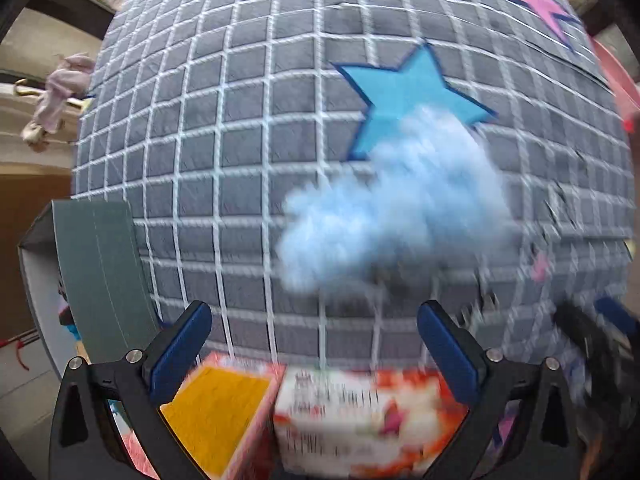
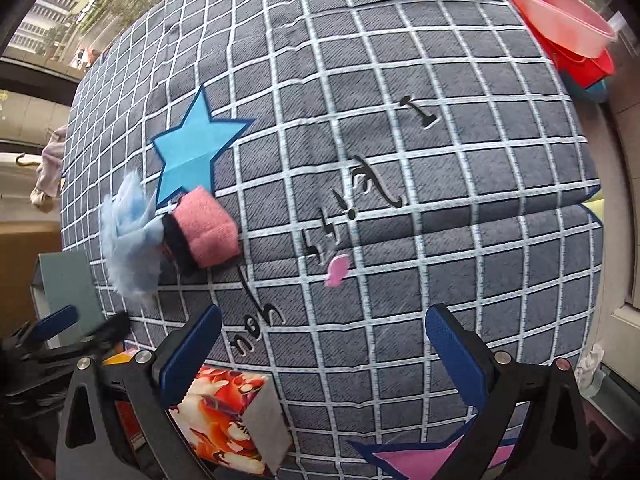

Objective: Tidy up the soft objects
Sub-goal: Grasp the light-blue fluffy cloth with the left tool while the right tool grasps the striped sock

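A fluffy light-blue soft object (image 1: 392, 208) lies on the grey checked bedspread (image 1: 240, 140), blurred by motion, ahead of my left gripper (image 1: 316, 344). That gripper is open, its fingers clear of the fluff. In the right wrist view the same fluff (image 2: 128, 236) rests against a rolled pink cloth with a dark end (image 2: 204, 232), beside a blue star print. A small pink piece (image 2: 338, 270) lies nearer the middle. My right gripper (image 2: 324, 354) is open over the bedspread (image 2: 440, 240) and holds nothing. The left gripper (image 2: 60, 332) shows at the lower left.
A floral-printed carton (image 2: 224, 412) with a yellow inside (image 1: 216, 412) stands at the bed's near edge under both grippers. A grey-green box (image 1: 96, 272) sits at the left edge. Stacked pink and red basins (image 2: 560, 20) stand at the far right. A pale garment (image 1: 60, 88) hangs on the left.
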### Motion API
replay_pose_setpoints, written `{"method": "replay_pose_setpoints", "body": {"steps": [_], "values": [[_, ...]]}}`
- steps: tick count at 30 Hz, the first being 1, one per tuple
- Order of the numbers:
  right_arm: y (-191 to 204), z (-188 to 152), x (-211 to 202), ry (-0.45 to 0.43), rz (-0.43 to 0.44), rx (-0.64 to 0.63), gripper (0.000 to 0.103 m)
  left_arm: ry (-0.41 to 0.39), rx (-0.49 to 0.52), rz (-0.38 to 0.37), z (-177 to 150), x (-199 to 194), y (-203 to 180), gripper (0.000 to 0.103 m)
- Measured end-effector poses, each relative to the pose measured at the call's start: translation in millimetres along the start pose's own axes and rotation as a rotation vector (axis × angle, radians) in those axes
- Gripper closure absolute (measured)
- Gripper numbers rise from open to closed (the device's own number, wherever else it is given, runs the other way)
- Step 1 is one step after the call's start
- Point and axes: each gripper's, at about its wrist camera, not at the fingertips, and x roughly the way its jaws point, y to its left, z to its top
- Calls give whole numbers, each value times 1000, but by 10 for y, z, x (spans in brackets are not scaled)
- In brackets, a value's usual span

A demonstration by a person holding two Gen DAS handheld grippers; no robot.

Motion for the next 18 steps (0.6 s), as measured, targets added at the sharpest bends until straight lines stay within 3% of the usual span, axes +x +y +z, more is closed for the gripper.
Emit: {"method": "replay_pose_setpoints", "body": {"steps": [2, 6, 14, 18], "values": [[50, 22, 5, -3, -1, -25, 0, -26, -71, 34, 149, 18, 122, 0], [288, 79, 62, -31, -18, -141, 0, -88, -201, -5, 307, -77, 432, 0], [1050, 288, 463, -35, -11, -338, 0, -53, -334, -92, 344, -72, 818, 0], [1278, 339, 667, -36, -47, -417, 0, -78, -307, -98, 433, -118, 806, 0]]}}
